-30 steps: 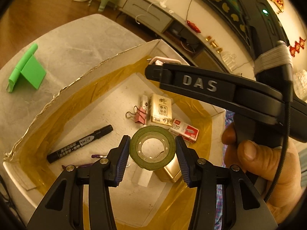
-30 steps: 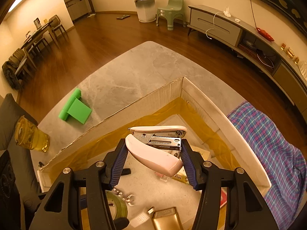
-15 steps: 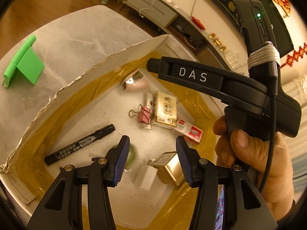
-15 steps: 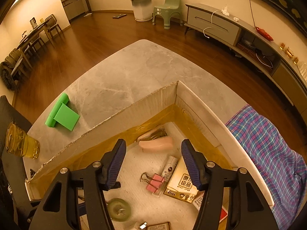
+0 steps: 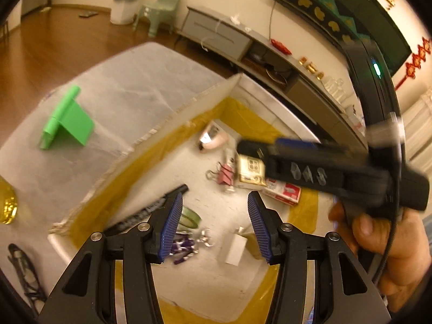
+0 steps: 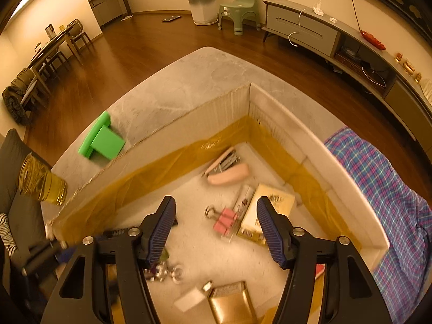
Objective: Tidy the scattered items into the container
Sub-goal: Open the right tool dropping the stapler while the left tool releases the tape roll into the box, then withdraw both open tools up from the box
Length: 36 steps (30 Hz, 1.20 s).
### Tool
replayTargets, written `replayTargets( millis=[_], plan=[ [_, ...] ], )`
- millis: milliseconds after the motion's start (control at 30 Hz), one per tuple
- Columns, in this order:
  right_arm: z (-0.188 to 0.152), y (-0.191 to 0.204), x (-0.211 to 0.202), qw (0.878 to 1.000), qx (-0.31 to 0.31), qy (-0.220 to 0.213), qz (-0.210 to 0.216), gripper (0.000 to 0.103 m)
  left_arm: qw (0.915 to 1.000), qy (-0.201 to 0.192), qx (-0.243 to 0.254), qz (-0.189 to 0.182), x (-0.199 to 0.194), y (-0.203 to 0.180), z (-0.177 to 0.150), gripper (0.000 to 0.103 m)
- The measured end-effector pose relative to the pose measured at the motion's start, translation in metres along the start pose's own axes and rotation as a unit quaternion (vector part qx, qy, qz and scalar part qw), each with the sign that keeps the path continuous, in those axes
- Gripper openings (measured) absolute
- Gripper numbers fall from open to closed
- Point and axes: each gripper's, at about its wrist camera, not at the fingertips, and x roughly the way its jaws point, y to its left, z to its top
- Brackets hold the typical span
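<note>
Right wrist view: stapler (image 6: 226,171), pink clip (image 6: 225,222), tape roll (image 5: 189,217) lie inside box (image 6: 318,159) | green stand (image 6: 104,140) on worktop (image 6: 189,81), possibly left | right gripper (image 6: 214,233) spreading wider, left gripper (image 5: 213,226) apart, both empty

Open cardboard box (image 6: 318,145) sits on grey marble table (image 6: 189,81). In it: pink stapler (image 6: 226,174) at far corner, pink binder clip (image 6: 225,222) nearer, black marker (image 5: 151,210) left. Green plastic stand (image 6: 101,140) on table, outside box's left wall.

Marker (image 5: 151,210) half hidden behind finger; tape roll (image 5: 190,217) partly hidden; right gripper (image 5: 310,172) motion-blurred.
</note>
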Motion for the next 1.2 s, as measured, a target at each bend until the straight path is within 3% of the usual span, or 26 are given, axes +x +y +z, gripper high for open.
replayTargets(
  millis=[467, 667, 767, 967, 1200],
  plan=[
    [-0.08, 0.02, -0.065, 1.0, -0.024, -0.013, 0.0, 0.071, 0.9973, -0.062, 0.035, 0.018, -0.041, -0.006, -0.038, 0.059],
    [-0.117, 0.027, -0.098, 0.998, -0.043, -0.039, -0.034, 0.073, 0.9954, -0.07, 0.065, 0.011, -0.046, -0.018, -0.056, 0.06],
    [-0.134, 0.033, -0.111, 0.996, -0.055, -0.048, -0.041, 0.075, 0.9925, -0.089, 0.082, 0.02, -0.052, -0.023, -0.064, 0.066],
    [-0.168, 0.05, -0.115, 0.99, -0.11, -0.037, -0.077, 0.077, 0.9894, -0.109, 0.094, 0.018, -0.058, -0.026, -0.072, 0.072],
    [-0.185, 0.064, -0.106, 0.988, -0.132, -0.029, -0.072, 0.079, 0.9889, -0.113, 0.096, 0.009, -0.059, -0.026, -0.074, 0.073]
  ],
)
